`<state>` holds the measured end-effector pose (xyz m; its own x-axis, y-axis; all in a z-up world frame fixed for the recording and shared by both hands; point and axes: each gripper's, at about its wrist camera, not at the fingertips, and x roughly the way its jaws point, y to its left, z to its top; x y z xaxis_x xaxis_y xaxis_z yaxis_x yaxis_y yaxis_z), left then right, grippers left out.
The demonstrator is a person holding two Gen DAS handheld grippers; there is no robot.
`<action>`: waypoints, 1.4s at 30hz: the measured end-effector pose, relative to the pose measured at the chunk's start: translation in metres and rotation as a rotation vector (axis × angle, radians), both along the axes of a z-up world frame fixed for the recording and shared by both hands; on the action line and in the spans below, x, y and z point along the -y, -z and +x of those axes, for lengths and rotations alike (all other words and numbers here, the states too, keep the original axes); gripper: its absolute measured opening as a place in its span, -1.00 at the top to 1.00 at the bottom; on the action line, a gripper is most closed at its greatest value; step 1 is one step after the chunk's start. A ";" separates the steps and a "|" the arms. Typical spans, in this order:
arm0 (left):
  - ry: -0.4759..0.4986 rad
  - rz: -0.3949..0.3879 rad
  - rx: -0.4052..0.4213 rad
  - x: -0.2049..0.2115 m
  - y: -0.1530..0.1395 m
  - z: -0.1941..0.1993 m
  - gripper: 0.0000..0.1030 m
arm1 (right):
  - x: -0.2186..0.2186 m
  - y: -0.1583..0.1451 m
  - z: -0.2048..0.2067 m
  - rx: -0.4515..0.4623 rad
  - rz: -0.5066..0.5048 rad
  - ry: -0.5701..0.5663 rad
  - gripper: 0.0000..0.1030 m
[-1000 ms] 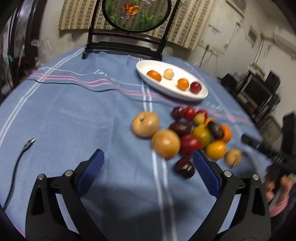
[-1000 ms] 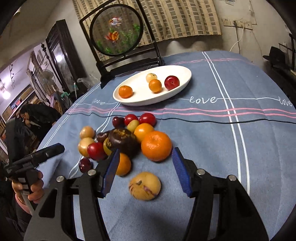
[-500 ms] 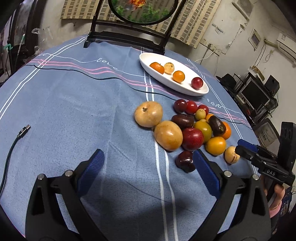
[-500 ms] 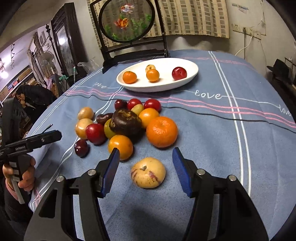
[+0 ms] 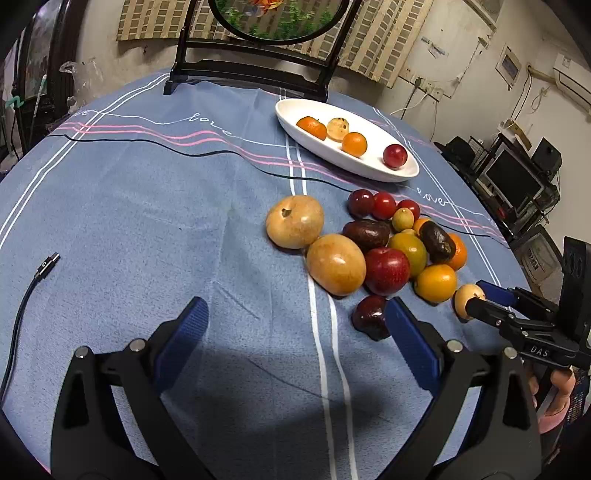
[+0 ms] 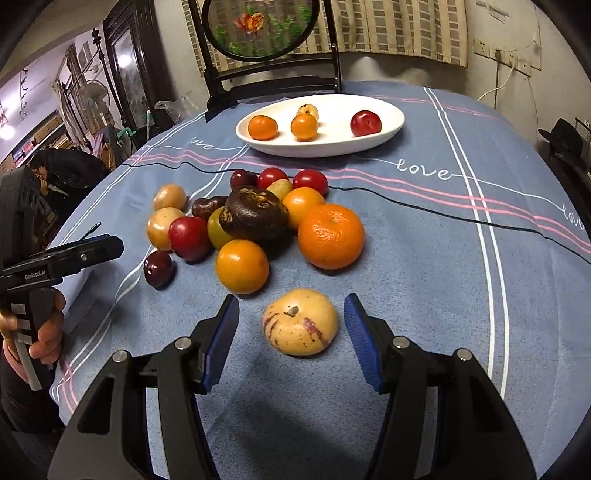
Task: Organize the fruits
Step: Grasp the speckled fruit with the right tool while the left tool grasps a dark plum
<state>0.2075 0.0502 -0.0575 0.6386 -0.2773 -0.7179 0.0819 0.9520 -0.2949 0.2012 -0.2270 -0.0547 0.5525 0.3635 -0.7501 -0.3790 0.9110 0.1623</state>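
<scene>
Right gripper [image 6: 291, 332]: jaws apart, tilted down over the near edge of the table [image 6: 443, 258], blue pads either side of a pale yellow fruit with purple streaks [image 6: 300, 322]; gaps visible on both sides, no contact, fruit resting on the blue cloth. Left gripper [image 5: 295, 332]: jaws wide apart, nothing between them but cloth; right pad just beside a dark red plum [image 5: 369, 315] lying at the near end of the fruit pile.

Pile of loose fruit [image 6: 255, 221] toward the middle of the table, pieces touching one another. From the right wrist view, near to far: a yellow-orange citrus [image 6: 242, 266] and a large orange mandarin [image 6: 330, 236] in front; a dark brown wrinkled fruit [image 6: 255, 214] on top of the heap; a red apple [image 6: 190, 236] and two tan round fruits [image 6: 162, 227] on the left side; small red fruits [image 6: 291, 179] at the far side.

White oval dish [image 6: 332, 147] near the far edge, well apart from the pile, holding four pieces: two orange, one pale yellow, one red.

Round painted screen on a black stand [image 6: 258, 33] at the far edge behind the dish.

Black cable with plug [image 5: 40, 271] on the cloth at the left edge, seen from the left wrist.
</scene>
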 end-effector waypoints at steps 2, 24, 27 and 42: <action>-0.001 0.010 -0.003 0.001 0.000 0.001 -0.90 | -0.001 0.001 0.001 -0.003 -0.028 0.008 -0.17; 0.194 0.141 0.071 0.060 -0.009 -0.020 -0.74 | 0.019 -0.003 0.001 0.007 0.067 -0.006 0.16; 0.232 0.187 0.050 0.073 -0.004 -0.018 -0.63 | 0.018 -0.004 -0.001 0.014 0.072 -0.006 0.16; 0.199 0.177 -0.064 0.076 0.011 0.006 -0.22 | 0.019 -0.007 -0.006 0.029 0.086 -0.021 0.16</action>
